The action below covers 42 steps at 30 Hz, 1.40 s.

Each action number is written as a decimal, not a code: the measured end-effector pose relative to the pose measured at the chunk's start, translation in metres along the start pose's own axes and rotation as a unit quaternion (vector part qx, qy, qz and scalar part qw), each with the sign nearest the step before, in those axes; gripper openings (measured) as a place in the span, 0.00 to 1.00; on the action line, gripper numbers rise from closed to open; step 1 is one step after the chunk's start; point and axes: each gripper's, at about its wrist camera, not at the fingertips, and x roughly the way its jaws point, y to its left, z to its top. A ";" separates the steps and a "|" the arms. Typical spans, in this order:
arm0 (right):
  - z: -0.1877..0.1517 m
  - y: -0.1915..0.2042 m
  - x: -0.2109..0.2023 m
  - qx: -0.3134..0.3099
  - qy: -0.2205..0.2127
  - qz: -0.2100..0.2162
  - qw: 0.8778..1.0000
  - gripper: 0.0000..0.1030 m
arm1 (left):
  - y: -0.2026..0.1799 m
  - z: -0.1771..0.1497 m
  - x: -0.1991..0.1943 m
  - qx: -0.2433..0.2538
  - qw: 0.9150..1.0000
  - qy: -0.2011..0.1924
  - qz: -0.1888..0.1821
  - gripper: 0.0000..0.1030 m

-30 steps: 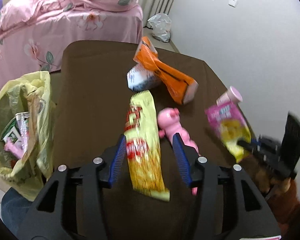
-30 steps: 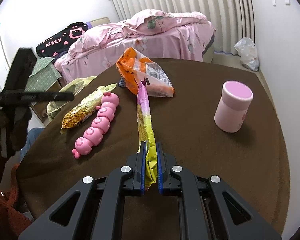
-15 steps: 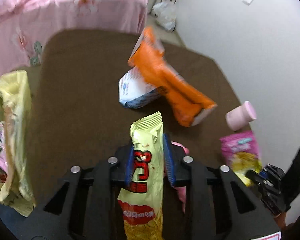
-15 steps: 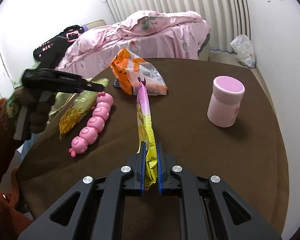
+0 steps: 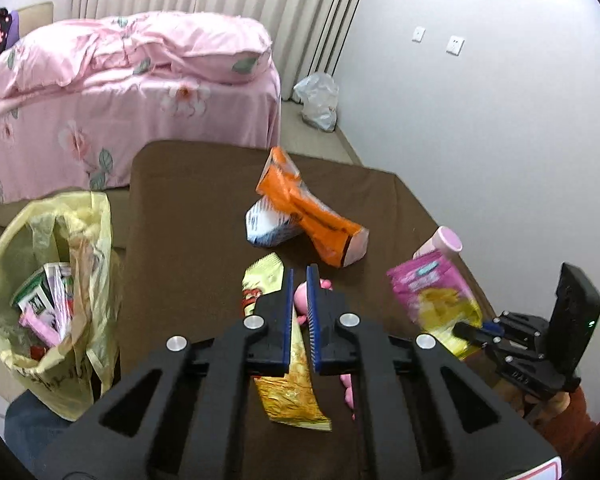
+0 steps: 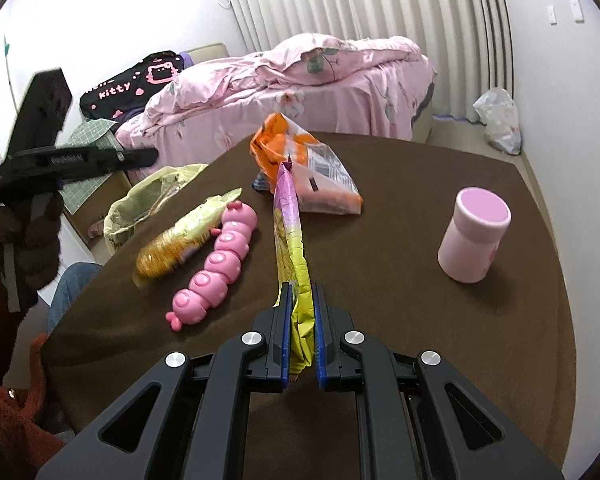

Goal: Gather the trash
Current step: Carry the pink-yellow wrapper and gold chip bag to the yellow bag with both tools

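A pick-up step is in hand. The left gripper [image 5: 299,312] is seen with its jaws closing to a narrow gap, yet nothing is pinched between them: the yellow wrapper [image 5: 288,384] lies on the brown bench [image 5: 188,216] just below and to the left of the fingers, beside the pink toy [image 6: 216,264]. The grasp appears to have missed.

The right gripper [image 6: 300,328] is clamped on the pink-and-yellow packet [image 6: 290,232], which is held edge-up above the bench.

The yellow bag [image 5: 48,280], already holding several scraps, stands open off the bench's left edge. An orange packet [image 5: 308,212] and a white-and-blue packet [image 5: 268,228] are left near the middle, touching; a pink cup [image 6: 472,236] stands well apart to the right.

Next, the left jaws would probably have to be reopened and lowered over the wrapper. The held packet would need carrying across to the bag's mouth, clear of the other gripper, before release.
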 end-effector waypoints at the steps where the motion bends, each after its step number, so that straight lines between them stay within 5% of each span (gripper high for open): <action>1: 0.001 0.001 -0.001 -0.001 -0.001 0.000 1.000 0.10 | 0.002 -0.002 0.005 -0.001 1.000 0.007 -0.003 0.21; 3: 0.000 0.004 -0.001 -0.004 -0.001 0.000 1.000 0.10 | 0.005 -0.005 0.019 -0.002 1.000 0.024 -0.009 0.39; 11: -0.004 0.001 0.001 -0.003 0.007 -0.006 1.000 0.10 | 0.033 0.002 0.100 -0.045 0.991 0.117 0.034 0.41; 12: -0.005 -0.001 0.001 0.000 0.007 -0.006 1.000 0.10 | 0.035 0.001 0.106 -0.054 0.990 0.127 0.022 0.40; 13: -0.005 -0.003 0.001 0.002 0.007 -0.007 1.000 0.10 | 0.033 0.001 0.106 -0.049 0.991 0.122 0.020 0.23; 15: -0.006 -0.005 0.001 0.007 0.007 -0.008 1.000 0.10 | 0.027 0.000 0.101 -0.043 0.992 0.121 0.014 0.19; 22: -0.004 -0.006 -0.003 0.017 -0.003 -0.004 1.000 0.10 | -0.020 0.002 0.029 0.022 0.999 0.010 0.022 0.19; 28: 0.006 0.010 -0.008 -0.004 -0.011 0.002 1.000 0.10 | -0.031 0.003 -0.015 0.047 0.998 -0.032 0.013 0.19; 42: 0.093 0.119 0.003 -0.108 -0.039 0.060 0.992 0.10 | 0.075 0.004 -0.085 -0.049 0.986 -0.122 0.099 0.19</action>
